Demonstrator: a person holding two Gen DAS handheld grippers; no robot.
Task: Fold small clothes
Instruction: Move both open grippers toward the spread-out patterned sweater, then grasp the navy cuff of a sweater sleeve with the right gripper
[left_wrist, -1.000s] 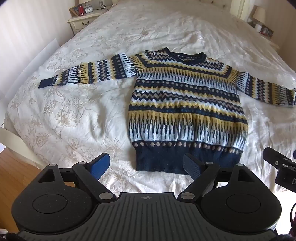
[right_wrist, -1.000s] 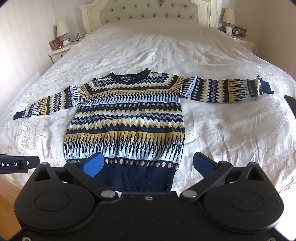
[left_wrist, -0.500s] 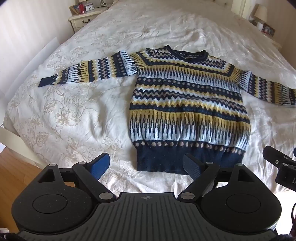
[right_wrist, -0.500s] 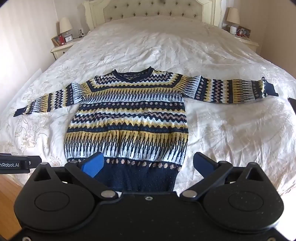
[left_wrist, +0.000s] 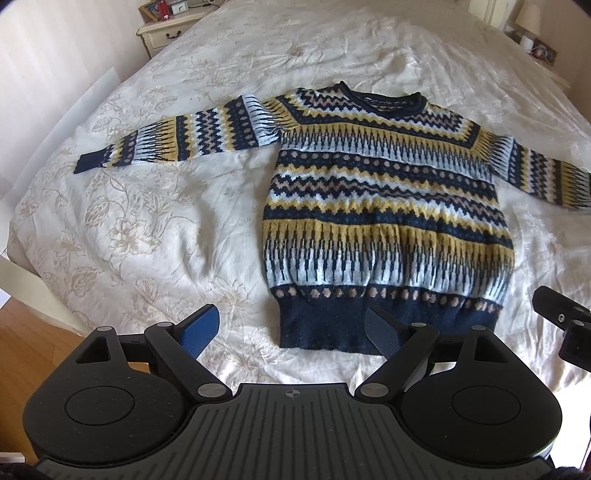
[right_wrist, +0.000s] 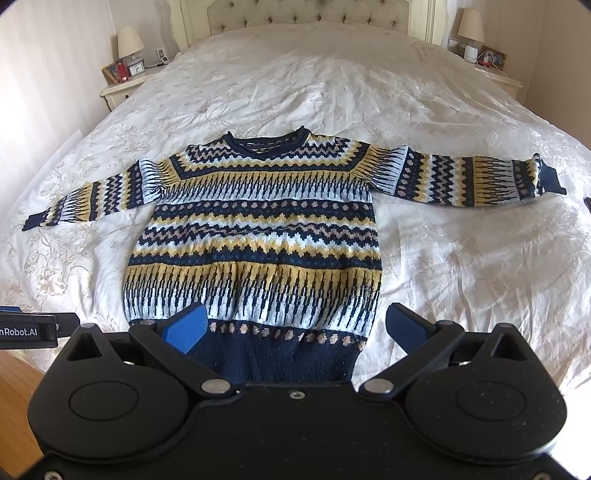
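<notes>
The patterned sweater (right_wrist: 255, 236) lies flat and face up on the bed (right_wrist: 369, 85), sleeves stretched sideways, ready for a first fold. I hold my left gripper (left_wrist: 291, 328) and right gripper (right_wrist: 295, 325) near its navy hem, both spread wide, gripping nothing.

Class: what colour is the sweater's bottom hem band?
Solid navy hem band, clearest in the left wrist view.

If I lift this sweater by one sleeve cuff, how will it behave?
The sweater is soft knit lying flat with small ripples, so it will probably drape and sag, not hold shape. It looks thick, so likely weighty enough to stretch the sleeve. The wrinkled bedspread may bunch if dragged.
</notes>
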